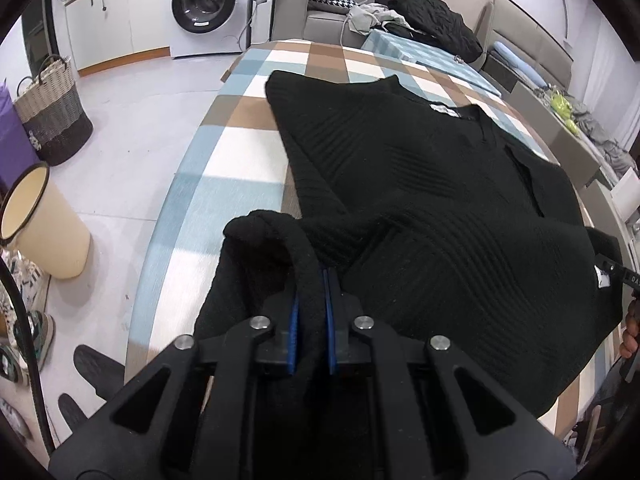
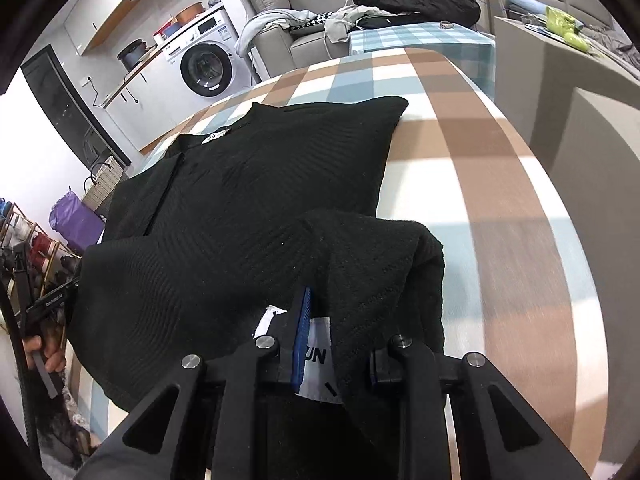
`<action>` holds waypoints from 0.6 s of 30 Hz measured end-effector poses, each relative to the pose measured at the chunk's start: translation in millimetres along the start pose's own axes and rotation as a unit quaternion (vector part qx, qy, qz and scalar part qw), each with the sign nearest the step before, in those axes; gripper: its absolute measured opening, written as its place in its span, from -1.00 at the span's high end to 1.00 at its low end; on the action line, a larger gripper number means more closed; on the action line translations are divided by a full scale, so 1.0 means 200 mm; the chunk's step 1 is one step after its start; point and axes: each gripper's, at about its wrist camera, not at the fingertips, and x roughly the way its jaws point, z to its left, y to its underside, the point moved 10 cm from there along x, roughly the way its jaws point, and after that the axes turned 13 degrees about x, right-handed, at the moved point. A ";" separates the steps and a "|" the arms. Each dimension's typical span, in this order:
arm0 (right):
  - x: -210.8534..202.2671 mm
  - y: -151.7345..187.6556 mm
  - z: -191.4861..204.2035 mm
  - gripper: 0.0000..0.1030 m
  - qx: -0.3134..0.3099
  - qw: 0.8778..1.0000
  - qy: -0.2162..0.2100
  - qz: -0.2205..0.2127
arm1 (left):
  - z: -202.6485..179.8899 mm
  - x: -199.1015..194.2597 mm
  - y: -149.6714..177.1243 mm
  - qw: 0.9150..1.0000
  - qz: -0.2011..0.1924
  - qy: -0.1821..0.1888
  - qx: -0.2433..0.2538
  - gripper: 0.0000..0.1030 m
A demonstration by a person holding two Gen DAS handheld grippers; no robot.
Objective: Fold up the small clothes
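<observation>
A black ribbed knit sweater (image 1: 420, 184) lies spread on the checked tablecloth (image 1: 240, 152), collar with a white label toward the far side. My left gripper (image 1: 311, 280) is shut on the sweater's near left hem corner, with the fabric bunched up over the blue pads. In the right wrist view the sweater (image 2: 248, 184) also covers the table (image 2: 500, 200). My right gripper (image 2: 340, 320) is shut on the near right hem corner, where a white care tag (image 2: 318, 360) shows between the fingers. Both corners are lifted slightly off the cloth.
A cream bin (image 1: 44, 224) and a woven basket (image 1: 52, 108) stand on the floor to the left. A washing machine (image 1: 204, 4) is at the back. A sofa with clothes and a black jacket (image 1: 432, 20) sits behind the table. A beige counter (image 2: 580, 92) runs along the right.
</observation>
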 end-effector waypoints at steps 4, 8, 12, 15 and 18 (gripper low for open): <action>-0.03 -0.02 -0.04 0.30 0.025 1.000 -0.014 -0.003 | 0.06 -0.05 0.03 0.999 -0.011 0.015 -0.045 0.69; -0.15 -0.01 -0.09 0.23 0.028 0.999 -0.033 -0.016 | 0.13 -0.15 0.06 0.998 -0.027 0.014 -0.059 0.56; -0.22 0.05 -0.10 0.22 0.016 0.999 -0.040 -0.019 | 0.13 -0.22 0.13 0.997 -0.032 0.019 -0.061 0.55; -0.26 0.10 -0.07 0.22 -0.003 0.999 -0.045 -0.022 | 0.11 -0.24 0.17 0.998 -0.028 0.018 -0.056 0.55; -0.30 0.14 -0.05 0.22 -0.019 0.998 -0.048 -0.027 | 0.10 -0.26 0.20 0.998 -0.023 0.010 -0.053 0.55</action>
